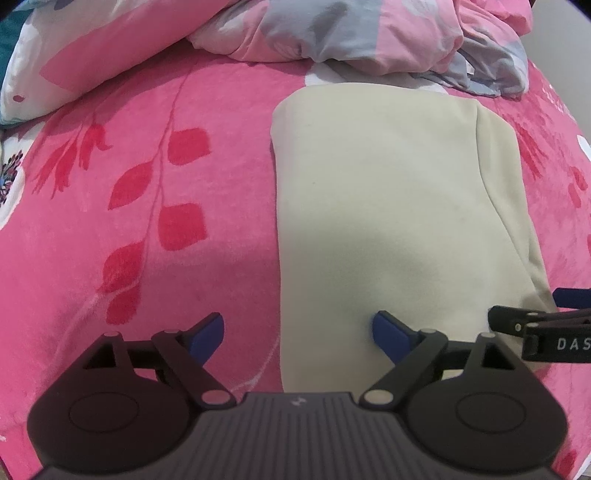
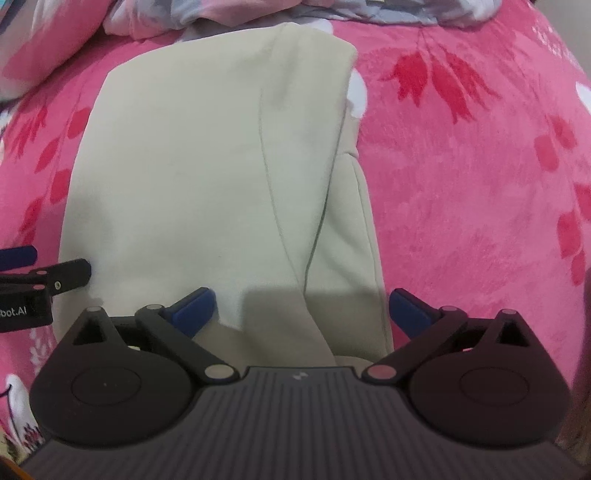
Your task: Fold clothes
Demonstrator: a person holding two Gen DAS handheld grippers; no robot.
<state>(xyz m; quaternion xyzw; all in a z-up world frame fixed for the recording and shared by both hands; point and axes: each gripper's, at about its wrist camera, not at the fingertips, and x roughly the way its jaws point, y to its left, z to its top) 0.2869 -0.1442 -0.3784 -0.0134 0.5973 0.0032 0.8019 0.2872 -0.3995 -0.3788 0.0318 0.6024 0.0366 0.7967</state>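
Observation:
A cream garment [image 1: 399,206] lies folded into a tall rectangle on the pink bed cover; in the right wrist view the same garment [image 2: 207,177] shows overlapping layers and a seam along its right side. My left gripper [image 1: 299,338] is open, straddling the garment's near left edge, one finger over the cover and one over the cloth. My right gripper [image 2: 301,314] is open over the garment's near right part, nothing between its fingers. Each gripper shows at the edge of the other's view: the right gripper [image 1: 546,325] and the left gripper [image 2: 40,277].
The pink fleece bed cover [image 1: 147,221] with red leaf prints spreads on all sides. A pink and white pillow [image 1: 81,55] lies at the far left, and a crumpled pink and grey duvet [image 1: 369,33] sits just beyond the garment's far edge.

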